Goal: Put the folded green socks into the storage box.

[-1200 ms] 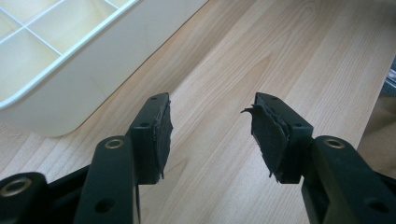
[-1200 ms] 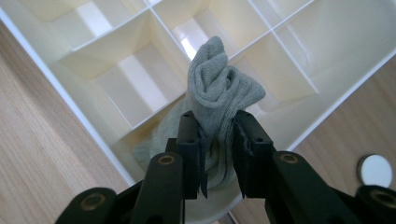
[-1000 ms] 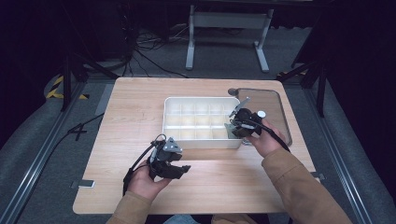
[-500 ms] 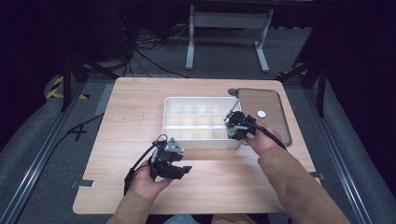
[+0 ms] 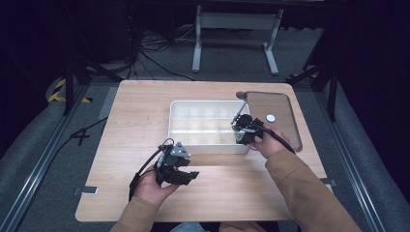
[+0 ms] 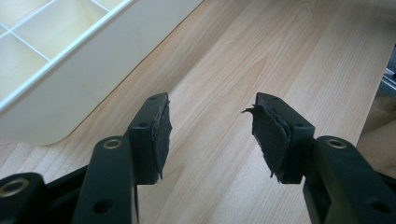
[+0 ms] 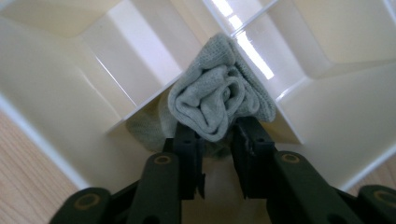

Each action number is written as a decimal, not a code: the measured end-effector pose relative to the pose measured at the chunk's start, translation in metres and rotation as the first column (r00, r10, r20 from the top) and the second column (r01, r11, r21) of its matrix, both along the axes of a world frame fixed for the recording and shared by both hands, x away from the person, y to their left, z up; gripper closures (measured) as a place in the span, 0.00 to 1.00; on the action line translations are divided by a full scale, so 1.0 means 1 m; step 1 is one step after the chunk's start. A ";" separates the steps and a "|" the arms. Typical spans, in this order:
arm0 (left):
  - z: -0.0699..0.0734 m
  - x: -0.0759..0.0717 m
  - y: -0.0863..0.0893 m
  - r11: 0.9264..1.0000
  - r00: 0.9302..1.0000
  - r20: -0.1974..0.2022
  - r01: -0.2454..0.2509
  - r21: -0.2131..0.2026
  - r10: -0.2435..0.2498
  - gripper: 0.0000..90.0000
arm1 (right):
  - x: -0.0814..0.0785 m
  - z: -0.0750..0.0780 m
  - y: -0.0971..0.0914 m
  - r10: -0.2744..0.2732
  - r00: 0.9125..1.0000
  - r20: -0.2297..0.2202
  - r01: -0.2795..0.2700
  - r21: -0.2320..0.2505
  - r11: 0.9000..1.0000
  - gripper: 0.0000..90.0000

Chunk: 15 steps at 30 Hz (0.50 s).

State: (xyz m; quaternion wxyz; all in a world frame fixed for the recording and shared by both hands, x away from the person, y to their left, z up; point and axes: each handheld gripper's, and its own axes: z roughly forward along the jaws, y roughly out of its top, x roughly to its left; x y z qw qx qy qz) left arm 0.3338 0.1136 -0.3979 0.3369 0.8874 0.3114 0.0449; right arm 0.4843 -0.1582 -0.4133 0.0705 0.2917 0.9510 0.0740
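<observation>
Right hand-held gripper (image 7: 215,158), centre frame, has just been opening yet its jaws flank a rolled grey sock (image 7: 217,100), lowering it into a compartment of the white divider tray (image 5: 176,133); left hand-held gripper (image 6: 210,135) idles spread over the bench (image 6: 280,56).

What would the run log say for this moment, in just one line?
work: rolled grey sock into divided box | right tongs: jaws just opening, sock between them, in a compartment | left tongs: open, empty, over table
</observation>
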 end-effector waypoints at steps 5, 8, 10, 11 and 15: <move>0.000 0.001 0.000 1.000 1.000 0.002 -0.001 0.003 0.001 0.52 | -0.005 0.011 -0.004 -0.014 0.999 0.031 0.013 0.045 0.999 0.62; 0.000 0.001 -0.002 1.000 1.000 0.003 0.007 0.001 -0.007 0.52 | -0.012 0.026 -0.009 -0.015 0.997 0.074 0.009 0.083 0.997 0.57; 0.000 0.001 -0.002 1.000 1.000 0.003 0.008 0.005 -0.008 0.52 | -0.019 0.038 -0.014 -0.037 0.993 0.114 0.023 0.121 0.992 0.56; 0.000 0.001 -0.002 1.000 1.000 0.002 0.007 0.004 -0.007 0.52 | -0.021 0.042 -0.017 -0.044 0.991 0.129 0.025 0.152 0.988 0.56; 0.002 0.002 0.000 1.000 1.000 0.005 0.007 0.006 -0.007 0.52 | -0.030 0.056 -0.029 -0.057 0.983 0.174 0.011 0.253 0.967 0.58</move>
